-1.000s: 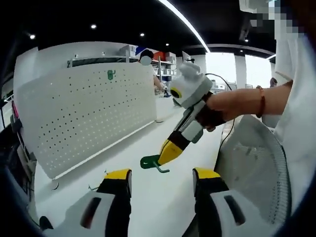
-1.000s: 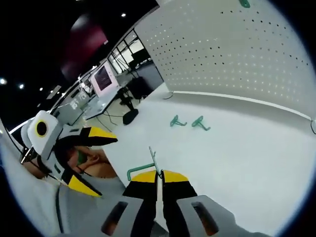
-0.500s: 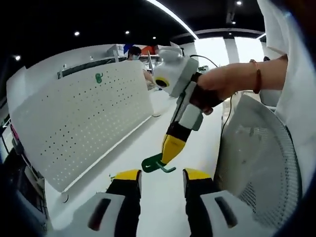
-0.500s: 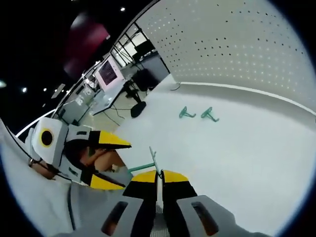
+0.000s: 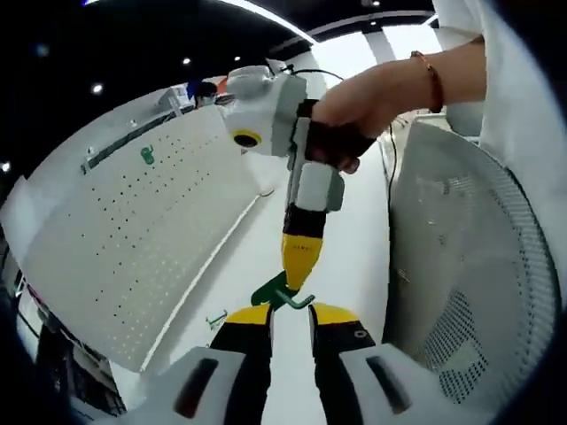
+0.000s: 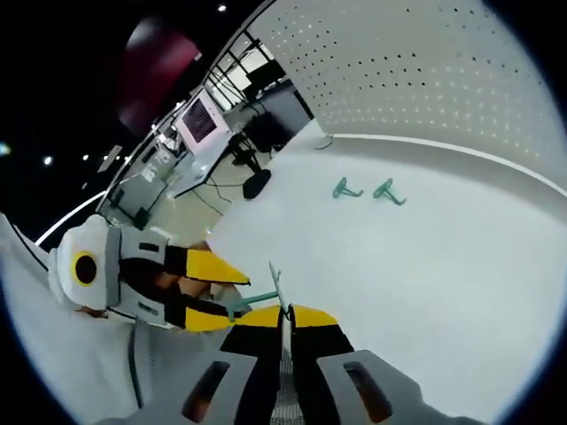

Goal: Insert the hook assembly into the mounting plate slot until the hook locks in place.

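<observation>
right tool [image 6: 283, 312] pinching green hook [image 5: 282, 295] | left tool [image 5: 290, 312] spread, flanking it | pegboard [image 5: 133, 230] apart

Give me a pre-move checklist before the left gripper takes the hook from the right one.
1. Right gripper clamped on the green hook: ok, jaws shut on it in both views.
2. Left gripper open enough to receive: ok, a narrow gap stands between its jaws.
3. Hook inside the left gripper's gap: cannot tell; it sits just ahead of the tips.
4. Pegboard in view: ok, one green hook already hangs on it.
5. Spare hooks out of the way: ok, two lie on the table near the board.
6. Which part of the hook points to the board: cannot tell.
</observation>
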Tool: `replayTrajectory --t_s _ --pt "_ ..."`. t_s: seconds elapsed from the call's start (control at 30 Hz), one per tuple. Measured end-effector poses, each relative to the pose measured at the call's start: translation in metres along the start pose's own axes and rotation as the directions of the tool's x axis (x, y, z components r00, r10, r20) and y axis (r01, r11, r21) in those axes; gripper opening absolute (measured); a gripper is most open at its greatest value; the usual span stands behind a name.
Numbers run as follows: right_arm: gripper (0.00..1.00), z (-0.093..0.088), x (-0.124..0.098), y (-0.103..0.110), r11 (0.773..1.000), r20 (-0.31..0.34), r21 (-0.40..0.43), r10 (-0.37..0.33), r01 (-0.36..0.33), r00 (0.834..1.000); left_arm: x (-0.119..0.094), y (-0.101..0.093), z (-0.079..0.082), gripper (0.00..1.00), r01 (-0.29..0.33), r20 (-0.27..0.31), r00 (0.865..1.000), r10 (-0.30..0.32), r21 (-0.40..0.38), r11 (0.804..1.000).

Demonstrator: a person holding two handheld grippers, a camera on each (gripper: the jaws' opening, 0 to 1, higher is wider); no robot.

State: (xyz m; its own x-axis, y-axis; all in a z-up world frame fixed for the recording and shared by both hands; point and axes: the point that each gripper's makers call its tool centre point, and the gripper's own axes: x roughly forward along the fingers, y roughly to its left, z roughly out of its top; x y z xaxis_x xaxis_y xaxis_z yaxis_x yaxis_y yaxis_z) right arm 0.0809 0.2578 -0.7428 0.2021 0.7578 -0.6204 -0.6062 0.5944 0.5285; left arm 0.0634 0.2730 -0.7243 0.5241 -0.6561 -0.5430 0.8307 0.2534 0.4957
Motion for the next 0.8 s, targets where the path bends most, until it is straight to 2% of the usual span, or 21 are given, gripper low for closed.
replayTrajectory --t_s 0.1,0.23,0.3,0.37,0.4,0.63,0.8 --pt "0.01 -0.001 0.001 0.001 1.000 -0.007 0.013 0.003 -0.003 1.000 0.002 -0.006 0.006 0.16 0.019 0.014 1.000 -0.019 0.026 0.999" --pt "0.01 -0.004 0.002 0.000 0.999 -0.028 0.038 0.008 -0.007 1.000 0.004 -0.009 0.010 0.15 0.034 0.008 0.999 -0.035 0.110 0.993" --pt "0.01 -0.006 0.003 0.001 0.999 -0.036 0.046 0.013 -0.011 0.999 0.006 -0.009 0.010 0.14 0.033 -0.021 0.999 -0.029 0.204 0.978" --pt "0.01 -0.007 0.003 0.001 0.999 -0.041 0.046 0.015 -0.013 0.999 0.008 -0.013 0.008 0.13 0.043 -0.032 0.999 -0.036 0.225 0.973" --pt "0.01 -0.008 0.003 0.002 0.998 -0.047 0.052 0.020 -0.018 0.999 0.009 -0.011 0.008 0.12 0.031 -0.035 0.999 -0.022 0.267 0.963" --pt "0.01 -0.010 0.002 0.003 0.995 -0.055 0.101 0.021 -0.015 0.998 0.010 -0.014 0.005 0.05 0.038 -0.064 0.998 -0.018 0.324 0.945" --pt "0.01 -0.008 0.003 0.005 0.996 -0.043 0.085 0.025 -0.021 0.999 0.008 -0.008 0.005 0.03 0.011 -0.065 0.998 0.012 0.345 0.939"
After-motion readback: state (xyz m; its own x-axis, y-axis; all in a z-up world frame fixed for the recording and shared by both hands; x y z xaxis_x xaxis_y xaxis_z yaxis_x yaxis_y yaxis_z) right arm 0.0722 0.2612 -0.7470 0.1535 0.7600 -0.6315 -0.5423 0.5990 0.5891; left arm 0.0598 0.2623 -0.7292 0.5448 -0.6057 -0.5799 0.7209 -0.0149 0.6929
